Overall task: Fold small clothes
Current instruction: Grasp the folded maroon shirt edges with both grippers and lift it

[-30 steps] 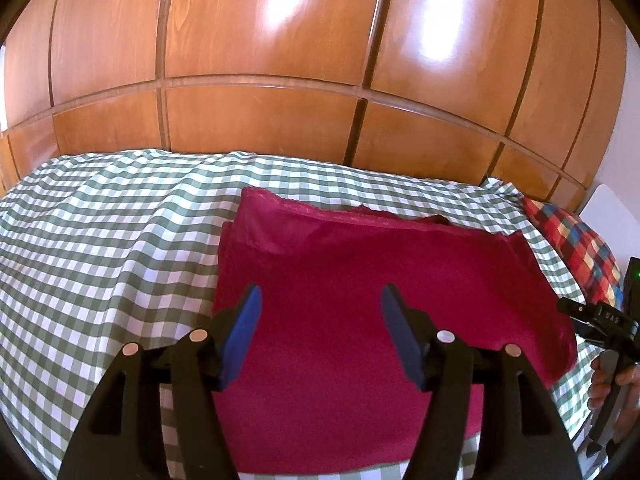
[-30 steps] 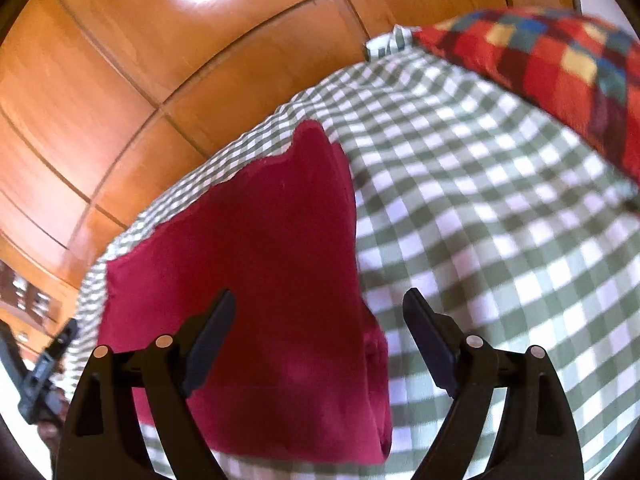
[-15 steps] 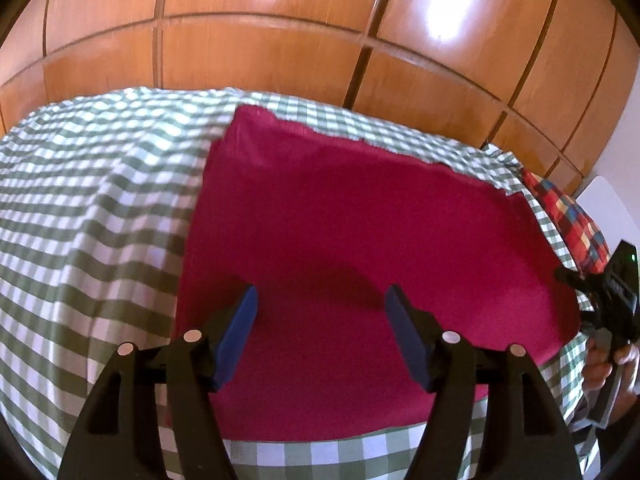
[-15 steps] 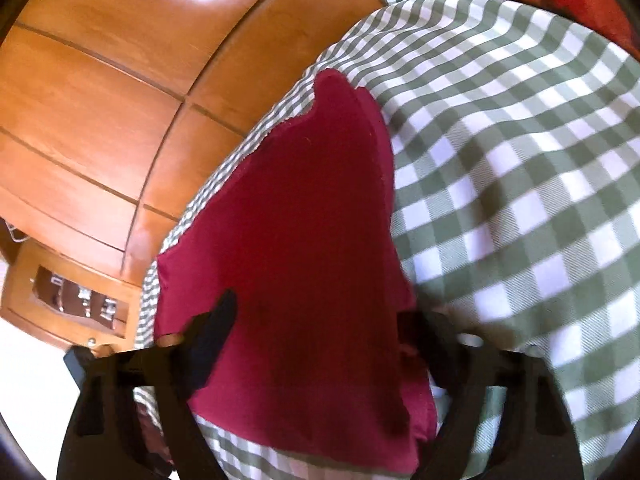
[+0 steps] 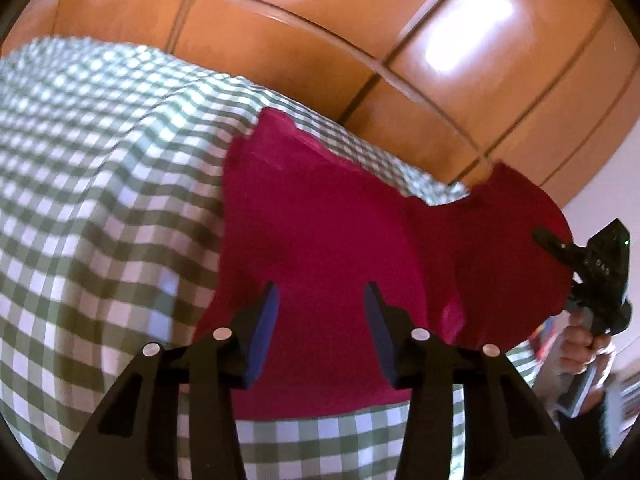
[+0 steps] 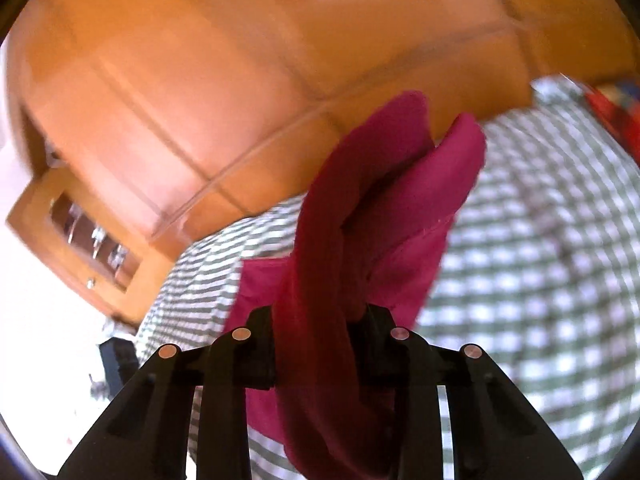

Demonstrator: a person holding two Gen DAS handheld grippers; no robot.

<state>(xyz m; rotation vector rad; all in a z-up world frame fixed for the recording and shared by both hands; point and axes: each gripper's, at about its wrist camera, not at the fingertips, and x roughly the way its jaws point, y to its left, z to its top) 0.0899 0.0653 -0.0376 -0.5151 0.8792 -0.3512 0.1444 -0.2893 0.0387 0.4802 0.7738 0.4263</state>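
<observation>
Cloth (image 5: pixel 320 232), deep red, lies on the checked bedspread (image 5: pixel 100 200) in the left wrist view, its near part flat and its right side lifted clear of the bed in a rounded hump. The left gripper (image 5: pixel 320 304) hangs over the near part of the cloth with its blue-padded jaws set well apart and nothing between them. At the right edge the right gripper (image 5: pixel 592 272) shows as a black body held in a hand (image 5: pixel 580 352), touching the raised side of the cloth. Orange wooden panels (image 5: pixel 360 40) stand behind the bed.

Seen from the right wrist, the right gripper (image 6: pixel 318 320) has its jaws drawn in tight on a thick bunch of the cloth (image 6: pixel 360 220), which rises from between them in two folds above the bedspread (image 6: pixel 540 240). Much of this view is blurred. The panels (image 6: pixel 240 80) fill the upper half, and a wooden cabinet (image 6: pixel 92 236) stands at the left
</observation>
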